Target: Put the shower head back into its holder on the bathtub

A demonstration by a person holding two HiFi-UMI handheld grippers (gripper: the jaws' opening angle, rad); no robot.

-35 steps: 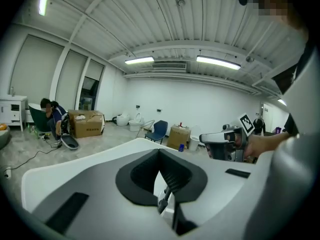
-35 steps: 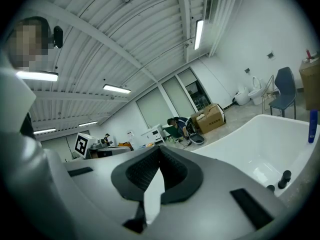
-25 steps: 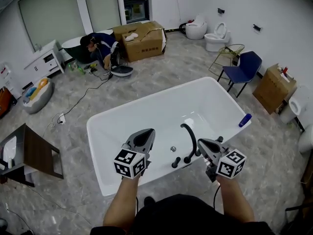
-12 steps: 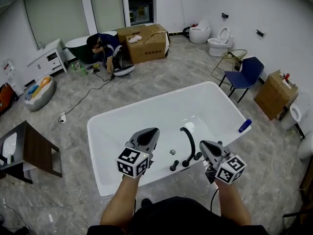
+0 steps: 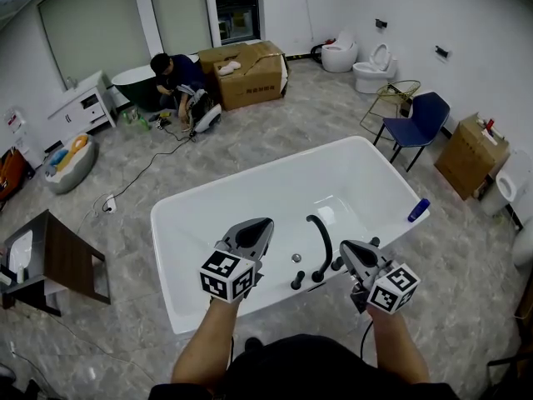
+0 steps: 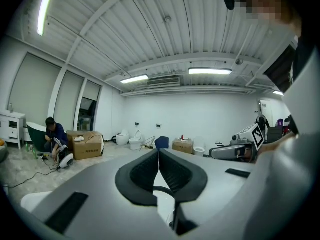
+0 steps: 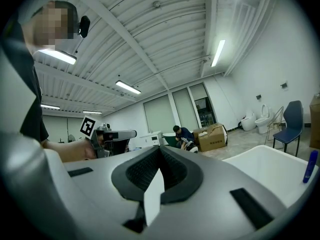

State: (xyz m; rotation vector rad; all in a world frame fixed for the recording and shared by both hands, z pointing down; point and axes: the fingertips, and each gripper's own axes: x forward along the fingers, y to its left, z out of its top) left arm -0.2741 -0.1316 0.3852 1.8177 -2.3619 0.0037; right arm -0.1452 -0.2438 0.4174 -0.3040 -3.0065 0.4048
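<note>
Over the near rim of the white bathtub (image 5: 250,176), the head view showed both grippers side by side. The left gripper (image 5: 261,223) was left of the black arched spout (image 5: 328,242) and the right gripper (image 5: 343,247) just right of it. Only that view showed the spout and the small black knobs (image 5: 298,280) at its foot on the rim.

The left gripper view showed its fingers (image 6: 142,173) pressed together at the tips with nothing between them. Beyond the bathtub it showed a crouching person (image 6: 52,133) beside a cardboard box (image 6: 86,145).

The right gripper view likewise showed its fingers (image 7: 177,173) closed tip to tip on nothing. It also took in the bathtub's right-hand rim, with a blue bottle (image 7: 311,165) on it.

The shower head could not be made out for sure in any view. A small dark part (image 5: 372,242) peeped out at the rim just behind the right gripper, too hidden to name.
</note>
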